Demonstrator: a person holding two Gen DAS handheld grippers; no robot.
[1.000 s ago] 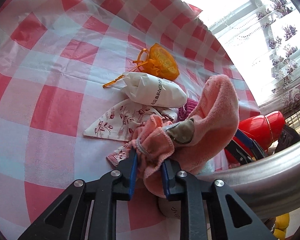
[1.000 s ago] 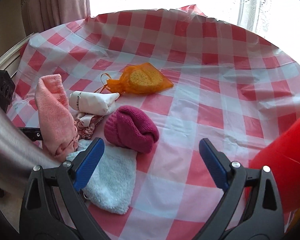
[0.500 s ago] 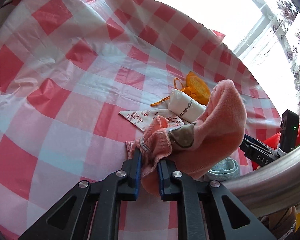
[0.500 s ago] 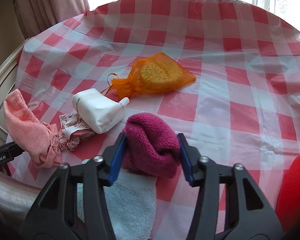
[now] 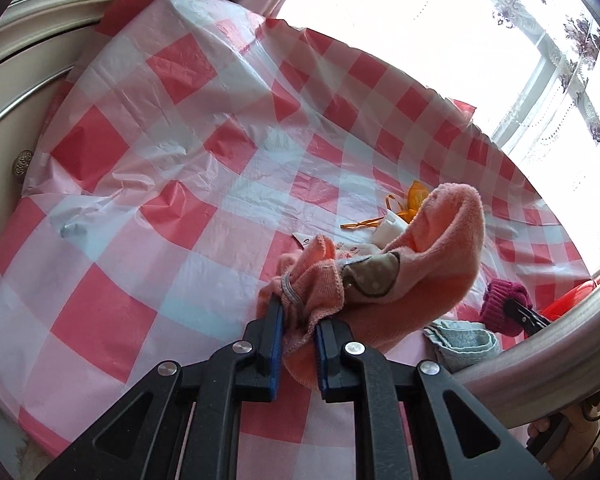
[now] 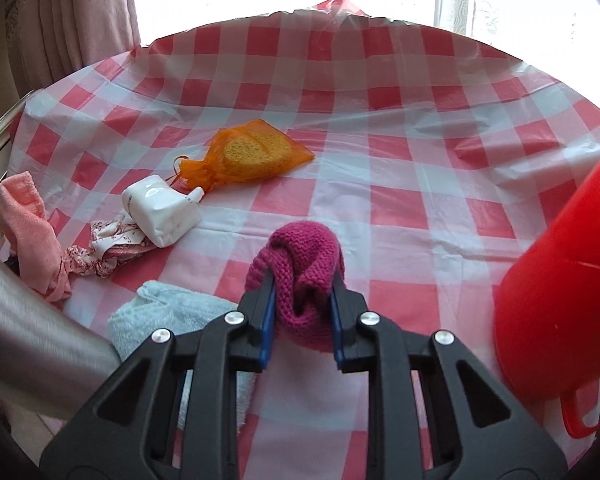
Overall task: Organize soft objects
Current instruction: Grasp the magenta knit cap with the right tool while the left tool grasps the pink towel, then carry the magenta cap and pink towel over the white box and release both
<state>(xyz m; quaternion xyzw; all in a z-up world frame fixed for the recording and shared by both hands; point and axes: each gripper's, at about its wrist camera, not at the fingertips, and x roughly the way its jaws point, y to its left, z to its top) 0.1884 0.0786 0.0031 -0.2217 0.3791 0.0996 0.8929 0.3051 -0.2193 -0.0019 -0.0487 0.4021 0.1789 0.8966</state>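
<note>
Each gripper is clamped on one soft thing above the checked tablecloth (image 6: pixel 400 168).

The left gripper (image 5: pixel 298 322) pinches the bunched end of the pink towel (image 5: pixel 440 256). The right gripper (image 6: pixel 302 308), whose jaws have just been closing, squeezes the magenta knitted piece (image 6: pixel 304 264). A light blue towel (image 6: pixel 168 312) lies just beside it on the left. Farther away lie a floral cloth (image 6: pixel 108 248), a white packet (image 6: pixel 160 210) on it, then an orange mesh bag (image 6: pixel 248 154). A red container (image 6: pixel 560 300) stands on the right.

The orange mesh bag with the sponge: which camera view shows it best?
The right wrist view: the orange mesh bag lies fully visible on the checked tablecloth. In the left wrist view, only a small part of it shows behind the pink towel.
</note>
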